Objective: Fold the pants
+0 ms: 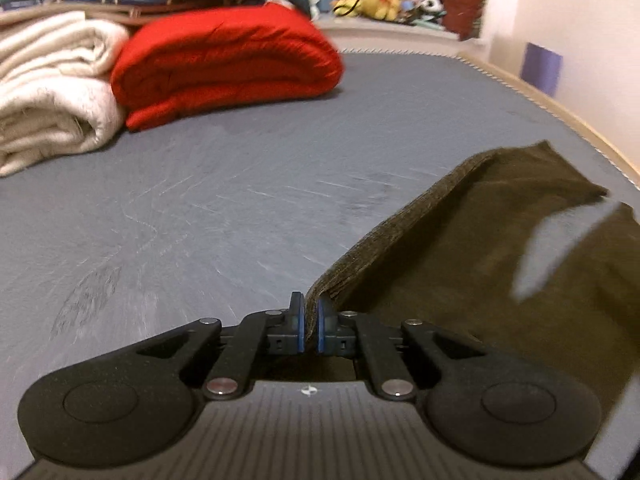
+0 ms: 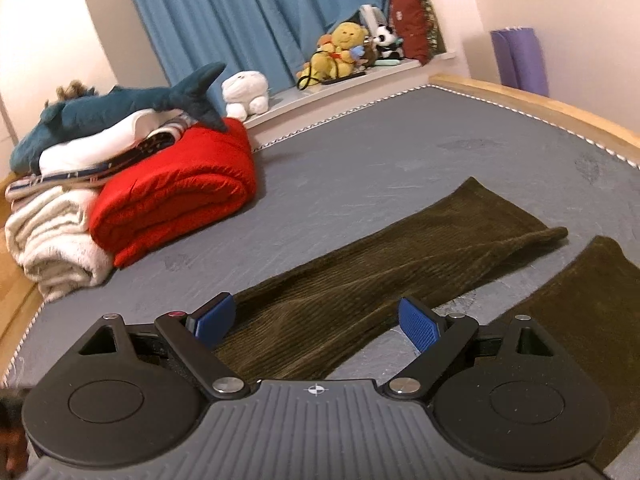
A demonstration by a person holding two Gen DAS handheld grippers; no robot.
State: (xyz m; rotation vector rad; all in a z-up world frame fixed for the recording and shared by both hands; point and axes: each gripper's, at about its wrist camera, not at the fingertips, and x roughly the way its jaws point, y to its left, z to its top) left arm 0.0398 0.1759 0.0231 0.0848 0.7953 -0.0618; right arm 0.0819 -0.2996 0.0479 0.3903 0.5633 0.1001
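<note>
Pants (image 2: 360, 276), dark olive corduroy, lie on the grey mattress (image 2: 360, 168) with the two legs spread apart in the right wrist view, a strip of bare mattress between them; one leg runs toward 1 o'clock, the other sits at 3 o'clock. My left gripper (image 1: 308, 324) is pressed together on an edge of the cloth, its blue pads (image 1: 296, 320) pinching the fabric, which rises from the jaws and drapes away toward 2 o'clock; I judge this hold is meant to carry one side across onto the other. My right gripper (image 2: 316, 320) is spread wide, nothing between its pads (image 2: 418, 326), poised above the nearer leg; I take this as readiness to grip a second point so the fold stays even. I cannot tell which part of the garment the left gripper has hold of.

Surface: flat, lightly scuffed; wooden frame (image 2: 540, 104) at 1 o'clock. Room: folded red blanket (image 2: 176, 200) and cream blanket (image 2: 52, 240) at 10 o'clock, a plush shark (image 2: 120, 108) on the pile; blue curtain (image 2: 248, 12) and soft toys (image 2: 344, 52) at 12 o'clock.
</note>
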